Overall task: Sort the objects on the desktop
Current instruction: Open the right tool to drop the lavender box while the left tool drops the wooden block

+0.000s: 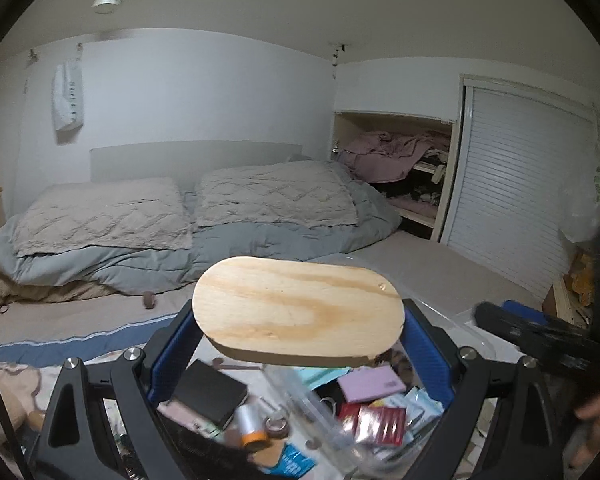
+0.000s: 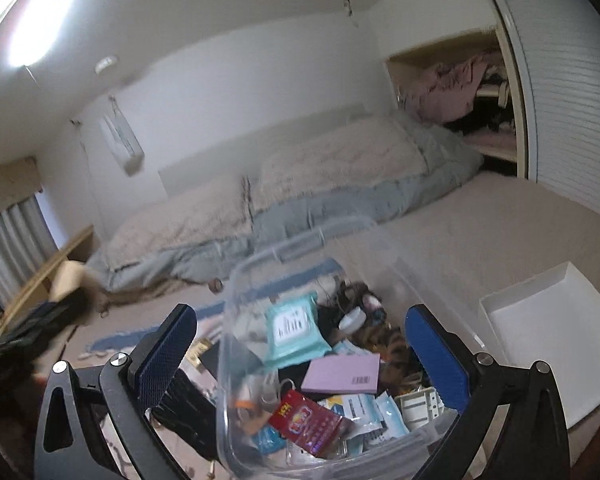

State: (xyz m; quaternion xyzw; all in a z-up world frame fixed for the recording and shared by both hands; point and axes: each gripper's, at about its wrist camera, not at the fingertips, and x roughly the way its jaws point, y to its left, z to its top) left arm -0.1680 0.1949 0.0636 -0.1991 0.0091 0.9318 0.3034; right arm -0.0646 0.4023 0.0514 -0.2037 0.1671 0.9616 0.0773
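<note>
The left gripper has its blue pads pressed on both ends of an oval wooden board, holding it flat and lifted above the clutter; carried level like this, it seems on its way out of the pile toward wherever it is to be sorted, and the end-to-end grip keeps the broad face from tipping. The right gripper stands spread as wide as it goes with nothing between its pads, hovering over a clear plastic bin that sits under and ahead of it, probably readying for the next pick. The bin holds the rest of the task's goods heaped together: a teal wipes pack toward 12 o'clock, a lilac notebook near the middle, a red packet at 6 o'clock. The right wrist view alone shows a white tray lying bare at 3 o'clock of the bin, a likely sorting target, and shows the bin's rim whole. The left wrist view alone shows the board clearly, which in the right view is only a pale blur at 9 o'clock, and it catches a black notebook at 7 o'clock under the board. Both views share the bed at 12 o'clock.
</note>
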